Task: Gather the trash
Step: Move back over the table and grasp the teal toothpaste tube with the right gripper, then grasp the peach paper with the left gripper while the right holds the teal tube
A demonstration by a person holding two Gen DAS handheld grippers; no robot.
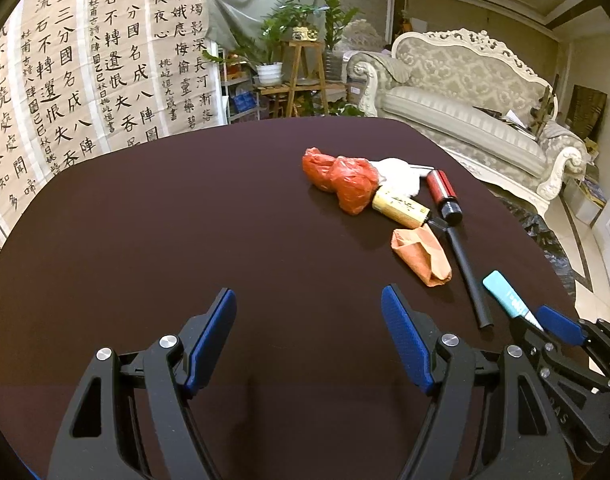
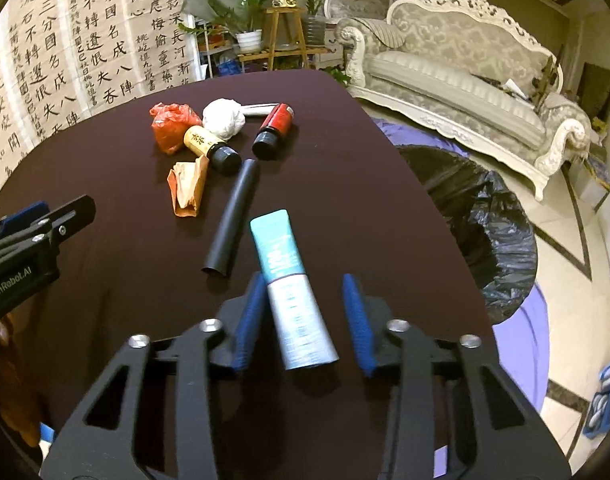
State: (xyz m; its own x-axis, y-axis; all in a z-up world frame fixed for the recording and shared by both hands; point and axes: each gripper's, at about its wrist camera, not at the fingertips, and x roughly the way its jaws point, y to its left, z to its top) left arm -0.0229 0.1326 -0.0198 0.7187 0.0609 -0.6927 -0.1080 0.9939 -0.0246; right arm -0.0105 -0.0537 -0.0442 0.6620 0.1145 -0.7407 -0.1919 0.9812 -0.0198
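Left gripper (image 1: 309,328): fingers spread wide over bare tabletop (image 1: 185,240), nothing between them, nothing touched.

Trash cluster sits up and to its right: red plastic bag (image 1: 341,180), white wad (image 1: 397,172), yellow-label bottle (image 1: 401,208), red bottle (image 1: 445,196), orange crumpled paper (image 1: 423,256), black tube (image 1: 469,276).

Right gripper (image 2: 303,316) straddles the teal-and-white tube (image 2: 291,292). The tube's long axis runs roughly along the fingers, teal end pointing away, white end back toward the palm, tilted slightly. The left finger (image 2: 251,316) is at or touching the tube's side; the right finger (image 2: 357,320) shows a gap. So no grip yet in that frame: fingers partly closed around it, not clamped. The frame is motion-blurred, so exact contact is hard to call.

Key relation: the tube is already between the right fingers, so my call is close, then lift. The right hand is clearly nearer; the left is well apart from it.

View differences: only the right wrist view shows the black-lined bin (image 2: 477,216), off the tabletop's right edge, the likely drop point. The left wrist view shows the tube's teal end sticking out past the right gripper's fingers, but not the gap.
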